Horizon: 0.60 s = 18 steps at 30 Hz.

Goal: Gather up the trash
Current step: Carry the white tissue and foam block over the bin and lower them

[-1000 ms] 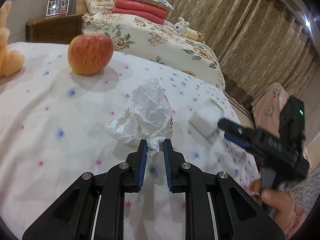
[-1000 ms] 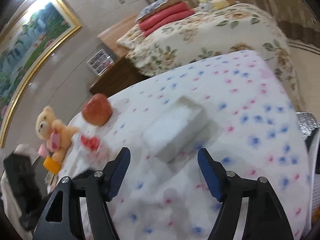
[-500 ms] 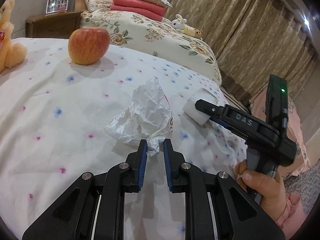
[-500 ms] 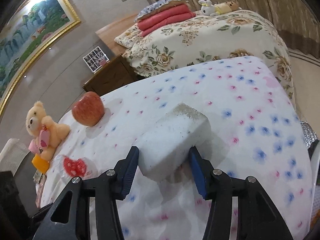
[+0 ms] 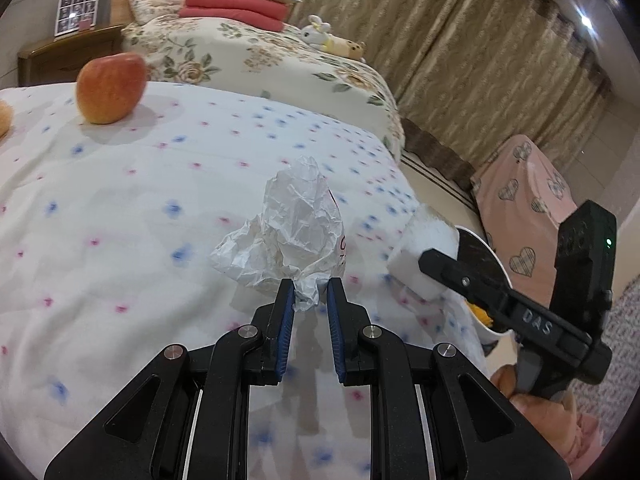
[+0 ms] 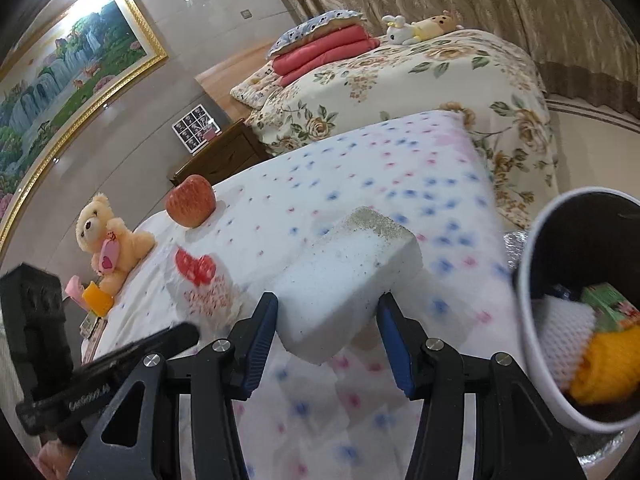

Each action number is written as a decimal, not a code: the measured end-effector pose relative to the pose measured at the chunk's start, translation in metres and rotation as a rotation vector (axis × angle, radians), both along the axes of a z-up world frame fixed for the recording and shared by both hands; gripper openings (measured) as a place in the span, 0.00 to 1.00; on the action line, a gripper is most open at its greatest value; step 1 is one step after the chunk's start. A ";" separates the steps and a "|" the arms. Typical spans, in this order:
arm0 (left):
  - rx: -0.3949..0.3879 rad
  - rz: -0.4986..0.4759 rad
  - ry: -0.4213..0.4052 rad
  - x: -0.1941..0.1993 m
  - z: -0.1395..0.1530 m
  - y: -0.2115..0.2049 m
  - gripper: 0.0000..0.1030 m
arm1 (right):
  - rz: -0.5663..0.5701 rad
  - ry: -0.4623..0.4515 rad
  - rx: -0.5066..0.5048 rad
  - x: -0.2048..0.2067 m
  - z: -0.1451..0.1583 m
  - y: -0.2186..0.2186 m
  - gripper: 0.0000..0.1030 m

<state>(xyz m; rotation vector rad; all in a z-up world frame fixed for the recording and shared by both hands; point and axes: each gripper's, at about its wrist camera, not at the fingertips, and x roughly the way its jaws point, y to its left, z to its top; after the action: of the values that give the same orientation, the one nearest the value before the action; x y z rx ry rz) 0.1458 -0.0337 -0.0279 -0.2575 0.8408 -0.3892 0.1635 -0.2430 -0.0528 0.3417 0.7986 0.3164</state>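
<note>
White crumpled paper (image 5: 296, 232) is pinched at its lower tail between the blue pads of the left gripper (image 5: 310, 294), whose jaws stand nearly pressed together on it; the paper rises above the dotted bedspread (image 5: 132, 208) of the near bed, and red printing shows on its side in the right wrist view. A white foam block (image 6: 352, 276), speckled along its far top edge, sits between the jaws of the right gripper (image 6: 326, 312), which are clamped on its two sides; these jaws have just been closing on the block. In the left wrist view the block (image 5: 430, 244) hangs at the right edge of the bed, just beside a white-rimmed bin (image 5: 486, 256). In the right wrist view the bin (image 6: 580, 312), dark inside, holds a white mesh sleeve (image 6: 564, 340), a green packet (image 6: 610, 304) and an orange-yellow object (image 6: 604, 364). An apple (image 5: 110, 86) rests on the bedspread well apart from the paper, and a teddy bear (image 6: 106, 240) sits beyond the apple. A second bed with a floral cover (image 6: 420, 88), red folded blankets (image 6: 320, 54) and soft toys (image 6: 420, 26) lies behind. A hand (image 5: 532, 404) grips the right tool's handle.
</note>
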 end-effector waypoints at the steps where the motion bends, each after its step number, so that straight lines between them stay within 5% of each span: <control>1: 0.000 -0.006 -0.001 -0.001 0.001 -0.003 0.15 | -0.005 -0.003 -0.002 -0.005 0.001 -0.004 0.51; 18: 0.033 -0.154 -0.025 -0.019 0.013 -0.071 0.15 | -0.119 -0.032 0.011 -0.055 0.005 -0.067 0.51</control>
<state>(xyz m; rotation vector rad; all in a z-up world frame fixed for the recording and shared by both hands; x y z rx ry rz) 0.1269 -0.1043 -0.0153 -0.1573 0.8441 -0.5208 0.1085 -0.3096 -0.0483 0.3923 0.7425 0.2145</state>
